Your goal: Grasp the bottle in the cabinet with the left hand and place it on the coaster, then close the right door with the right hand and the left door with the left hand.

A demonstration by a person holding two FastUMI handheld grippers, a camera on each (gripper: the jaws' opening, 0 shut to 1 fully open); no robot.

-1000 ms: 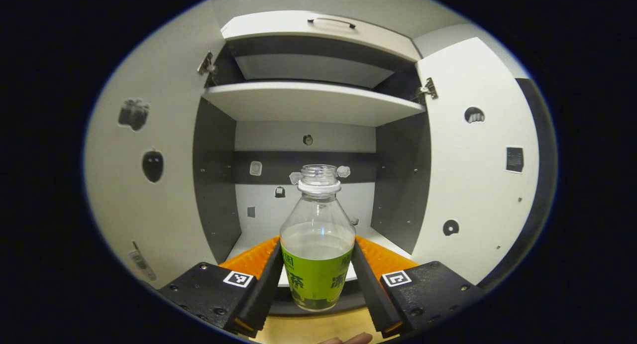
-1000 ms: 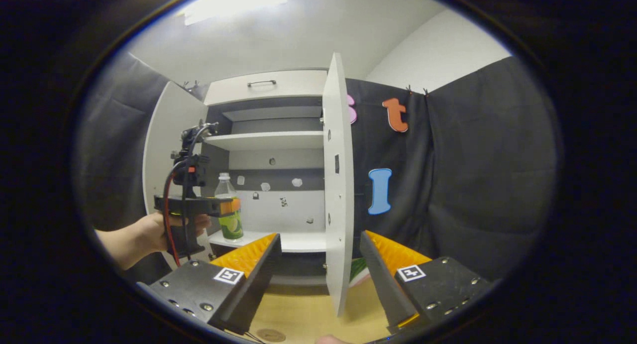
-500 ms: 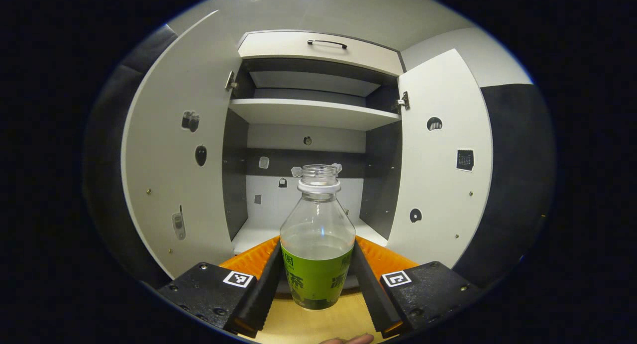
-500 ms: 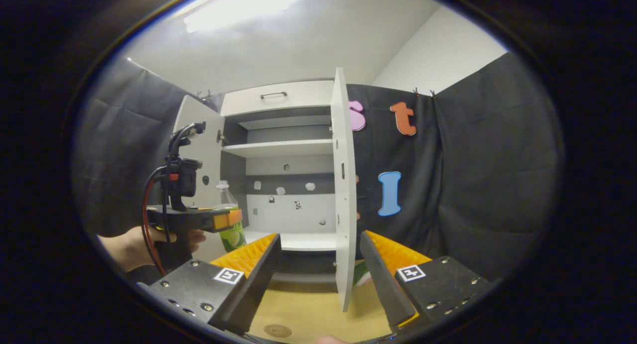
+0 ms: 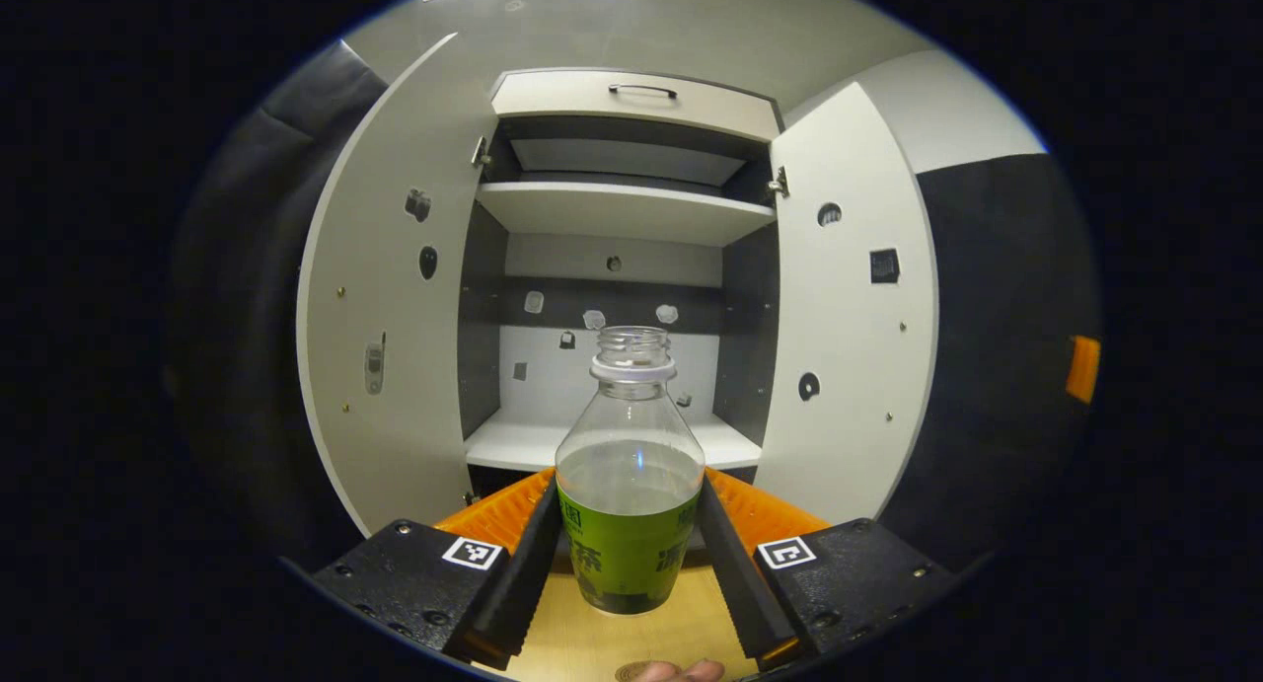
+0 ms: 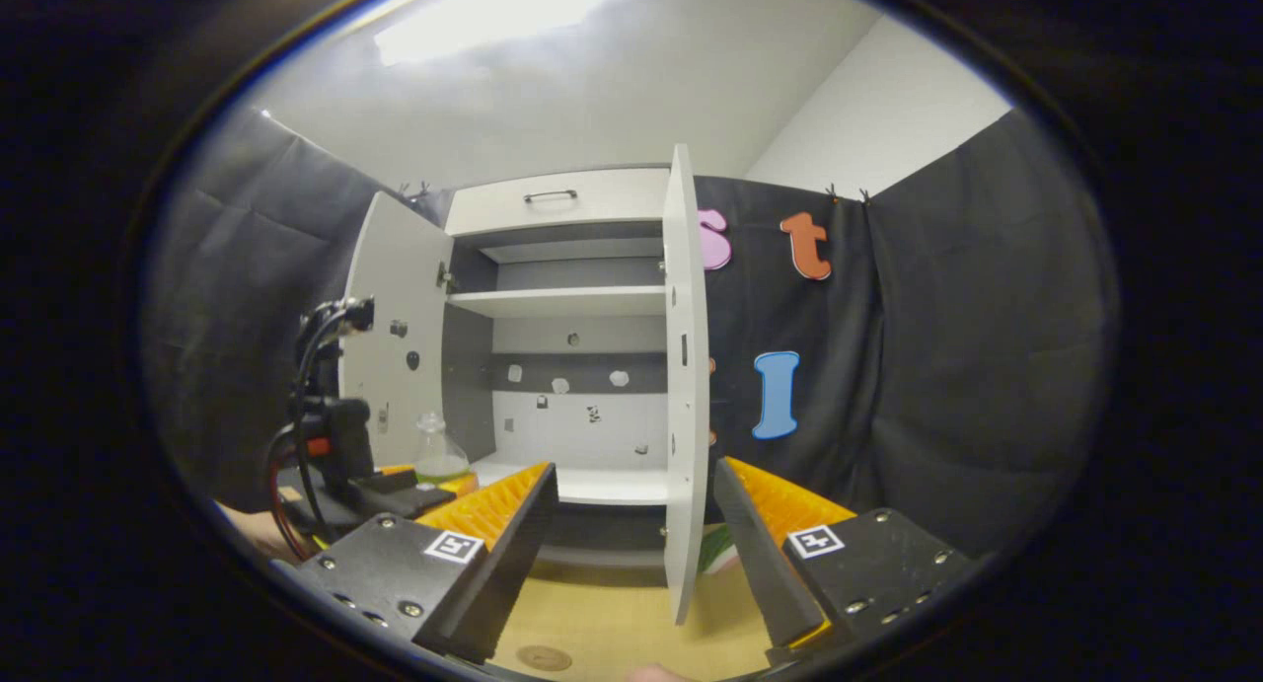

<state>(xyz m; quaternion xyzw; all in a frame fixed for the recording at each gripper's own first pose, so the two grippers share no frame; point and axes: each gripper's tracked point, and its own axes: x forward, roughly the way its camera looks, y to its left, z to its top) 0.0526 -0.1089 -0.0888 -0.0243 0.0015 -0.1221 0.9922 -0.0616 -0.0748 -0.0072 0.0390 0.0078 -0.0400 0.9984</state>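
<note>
The bottle (image 5: pixel 630 485), clamped in the left gripper (image 5: pixel 631 554), has come clear of the cabinet (image 5: pixel 622 213) and now hangs over the counter (image 5: pixel 602 643). The coaster is next. The right gripper (image 6: pixel 631 534) waits wide open.

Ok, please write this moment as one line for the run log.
phase: carry to coaster | left hand-held gripper: shut on bottle, outside cabinet | right hand-held gripper: open, holds nothing | both doors: open

bottle (image 6: pixel 435 454): lower body hidden behind right gripper's finger (image 6: pixel 493 514) in right gripper view | coaster (image 5: pixel 636 671): cut off at bottom edge, partly under a fingertip | left gripper (image 6: pixel 370 490): mostly hidden, grip unreadable there | small stickers (image 5: pixel 593 319) on cabinet back: too small to tell | green item (image 6: pixel 718 547) behind right door (image 6: pixel 685 386): mostly hidden
</note>
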